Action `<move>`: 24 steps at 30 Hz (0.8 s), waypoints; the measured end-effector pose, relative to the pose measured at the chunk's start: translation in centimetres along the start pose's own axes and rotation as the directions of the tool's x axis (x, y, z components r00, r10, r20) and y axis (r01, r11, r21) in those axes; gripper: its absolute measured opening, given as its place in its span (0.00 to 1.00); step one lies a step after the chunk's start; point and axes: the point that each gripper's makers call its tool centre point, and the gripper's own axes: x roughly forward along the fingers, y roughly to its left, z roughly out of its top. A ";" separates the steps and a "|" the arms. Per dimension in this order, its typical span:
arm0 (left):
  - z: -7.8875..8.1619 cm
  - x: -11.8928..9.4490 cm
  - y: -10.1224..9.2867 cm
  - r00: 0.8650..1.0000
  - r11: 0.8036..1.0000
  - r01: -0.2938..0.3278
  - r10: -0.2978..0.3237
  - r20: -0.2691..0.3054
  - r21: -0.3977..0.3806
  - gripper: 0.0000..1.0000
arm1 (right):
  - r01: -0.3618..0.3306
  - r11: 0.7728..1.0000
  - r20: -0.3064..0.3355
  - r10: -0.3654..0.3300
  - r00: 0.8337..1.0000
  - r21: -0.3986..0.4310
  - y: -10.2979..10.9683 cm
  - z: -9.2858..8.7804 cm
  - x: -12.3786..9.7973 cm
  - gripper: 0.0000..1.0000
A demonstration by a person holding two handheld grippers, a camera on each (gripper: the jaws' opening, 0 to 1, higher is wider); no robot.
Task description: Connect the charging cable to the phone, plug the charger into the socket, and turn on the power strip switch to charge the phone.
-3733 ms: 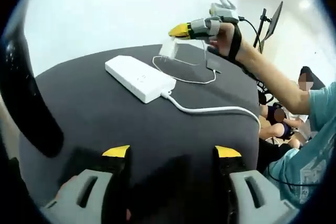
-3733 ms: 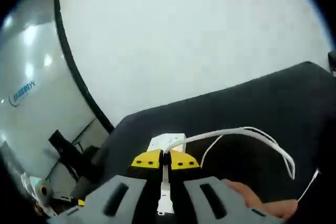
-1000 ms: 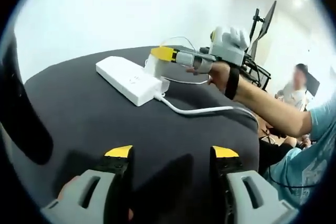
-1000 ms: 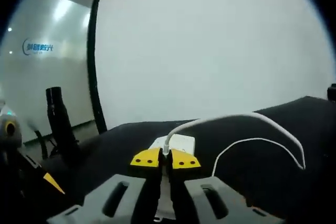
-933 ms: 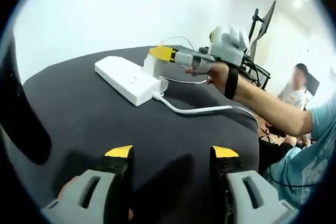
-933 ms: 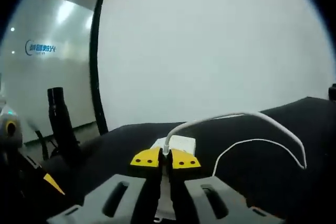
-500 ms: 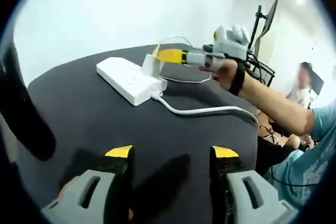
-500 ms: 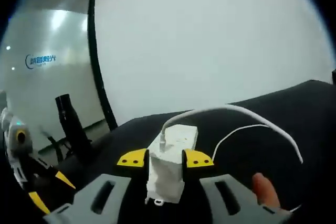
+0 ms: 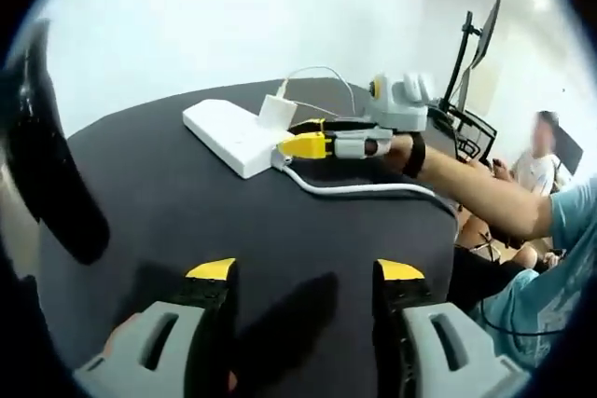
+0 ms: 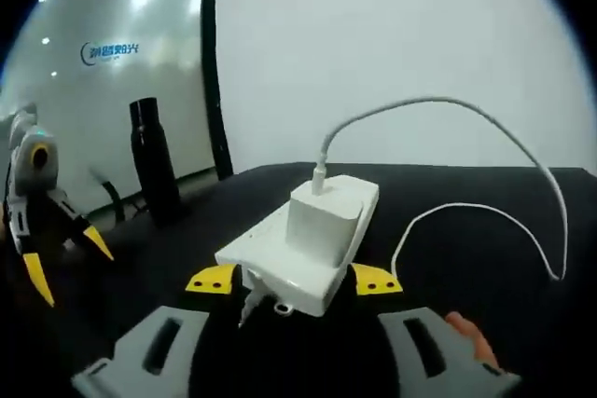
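Standing plugged into the power strip (image 10: 308, 249), the charger (image 10: 322, 212) lies just ahead of the right gripper (image 10: 294, 279), fingers spread wide; left gripper (image 9: 303, 269) fingers likewise wide, empty, over the table (image 9: 187, 202).

My right gripper (image 10: 294, 279) stands spread wide at the near end of the white power strip (image 10: 298, 251). The charger (image 10: 322, 214) sits in it, its cable (image 10: 438, 109) arching right.

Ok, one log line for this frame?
charger: seated in power strip | right gripper: open, released | left gripper: open, idle | switch: not yet pressed
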 end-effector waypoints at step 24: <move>0.1 1.3 0.7 1.000 1.000 0.002 -0.002 -0.021 -0.010 0.54 | -0.012 0.996 -0.031 0.015 0.999 0.089 -0.8 -1.0 -0.2 0.26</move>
